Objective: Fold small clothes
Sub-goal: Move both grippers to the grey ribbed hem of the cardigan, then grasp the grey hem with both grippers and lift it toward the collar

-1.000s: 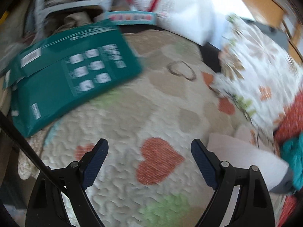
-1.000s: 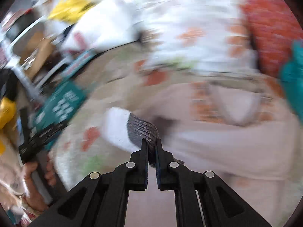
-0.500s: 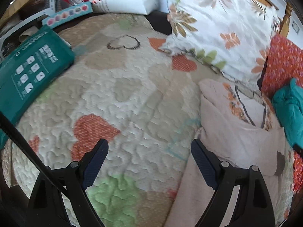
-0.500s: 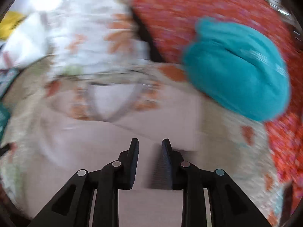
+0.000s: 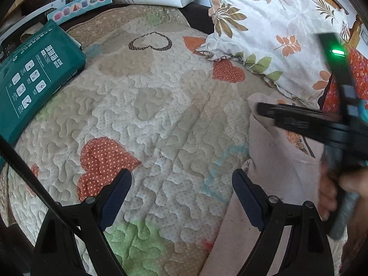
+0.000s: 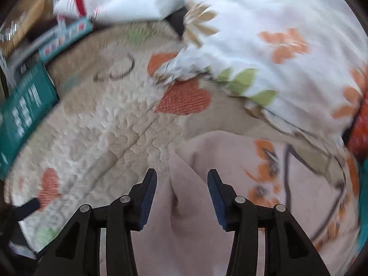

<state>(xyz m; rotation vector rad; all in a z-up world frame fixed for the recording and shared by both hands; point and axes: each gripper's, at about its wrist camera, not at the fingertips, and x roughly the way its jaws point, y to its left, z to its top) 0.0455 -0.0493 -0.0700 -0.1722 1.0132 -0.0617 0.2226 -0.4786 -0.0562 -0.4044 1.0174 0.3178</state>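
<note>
We reach for the pink garment [image 6: 207, 207]: our right gripper [image 6: 181, 199] is opening above its fold, the left gripper [image 5: 181, 197] spread wide beside it. Next we must pinch an edge.

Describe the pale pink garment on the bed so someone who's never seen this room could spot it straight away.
Find the quilt with its hearts, then the floral pillow at its far right. The pale pink garment lies just in front of that pillow. Unlike the quilt, it is smooth plain cloth with an orange flower print round a dark line.
</note>
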